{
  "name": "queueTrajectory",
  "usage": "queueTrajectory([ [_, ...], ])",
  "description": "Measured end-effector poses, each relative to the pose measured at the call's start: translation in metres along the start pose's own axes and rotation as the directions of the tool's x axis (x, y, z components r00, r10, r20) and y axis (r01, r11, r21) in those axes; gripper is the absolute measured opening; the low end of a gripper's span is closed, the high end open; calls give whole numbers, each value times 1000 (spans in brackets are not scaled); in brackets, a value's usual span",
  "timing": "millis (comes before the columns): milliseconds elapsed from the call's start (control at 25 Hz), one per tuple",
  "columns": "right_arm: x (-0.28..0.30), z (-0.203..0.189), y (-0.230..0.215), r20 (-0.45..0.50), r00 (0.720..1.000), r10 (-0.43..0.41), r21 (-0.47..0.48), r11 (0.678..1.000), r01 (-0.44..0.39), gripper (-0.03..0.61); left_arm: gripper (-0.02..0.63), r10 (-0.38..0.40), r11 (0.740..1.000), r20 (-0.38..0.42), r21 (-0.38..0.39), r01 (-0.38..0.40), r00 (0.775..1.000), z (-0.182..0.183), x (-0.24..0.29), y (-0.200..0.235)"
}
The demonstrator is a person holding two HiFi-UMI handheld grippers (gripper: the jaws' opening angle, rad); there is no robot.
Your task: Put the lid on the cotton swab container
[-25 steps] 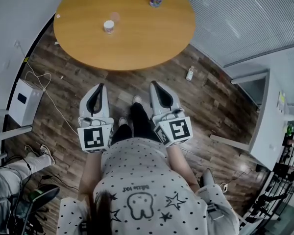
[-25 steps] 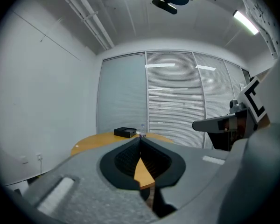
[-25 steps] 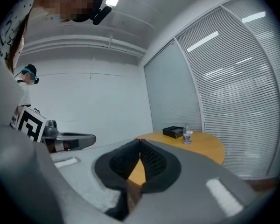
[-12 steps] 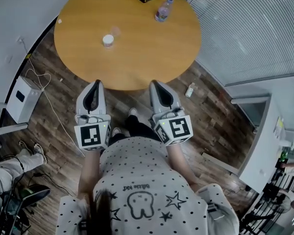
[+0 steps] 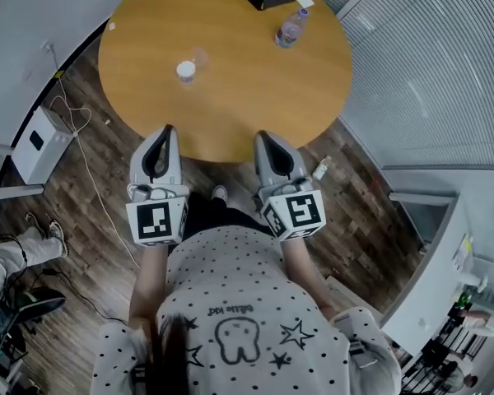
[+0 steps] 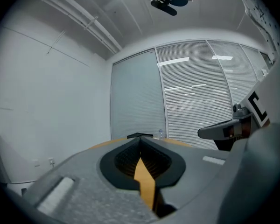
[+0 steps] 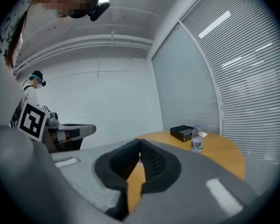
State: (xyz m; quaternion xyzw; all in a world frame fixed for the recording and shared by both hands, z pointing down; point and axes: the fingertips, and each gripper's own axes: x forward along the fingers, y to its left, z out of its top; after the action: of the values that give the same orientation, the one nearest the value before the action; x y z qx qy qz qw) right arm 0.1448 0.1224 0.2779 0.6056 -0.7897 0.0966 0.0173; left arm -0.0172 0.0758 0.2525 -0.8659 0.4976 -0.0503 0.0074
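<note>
In the head view, the cotton swab container (image 5: 185, 72) is sitting well out on the round bench (image 5: 230, 113), with what looks like its clear lid (image 5: 199, 58) just beside it. The left gripper (image 5: 167, 129) and right gripper (image 5: 260, 136) are hanging at the near edge, well apart from both.

In the left gripper view, the jaws are pressing together on nothing.

In the right gripper view, the jaws are likewise clenched empty.

The reach is probably just starting. Next, one gripper's jaws need to spread and go out to the lid.
</note>
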Motion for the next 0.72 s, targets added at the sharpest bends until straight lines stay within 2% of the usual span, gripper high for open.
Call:
queueTrajectory([
  [120,2,-4,-1,-8,1000,16,14,1000,-16,5,9,22,1000,-13,5,-22,1000,1,1,1],
  [320,6,1,-1,10,999,38,21,999,-38,5,11,16,999,22,47,-17,1000,11,4,0],
  [720,50,10,0,15,998,53,24,998,-54,5,9,21,999,28,35,-22,999,16,37,28],
])
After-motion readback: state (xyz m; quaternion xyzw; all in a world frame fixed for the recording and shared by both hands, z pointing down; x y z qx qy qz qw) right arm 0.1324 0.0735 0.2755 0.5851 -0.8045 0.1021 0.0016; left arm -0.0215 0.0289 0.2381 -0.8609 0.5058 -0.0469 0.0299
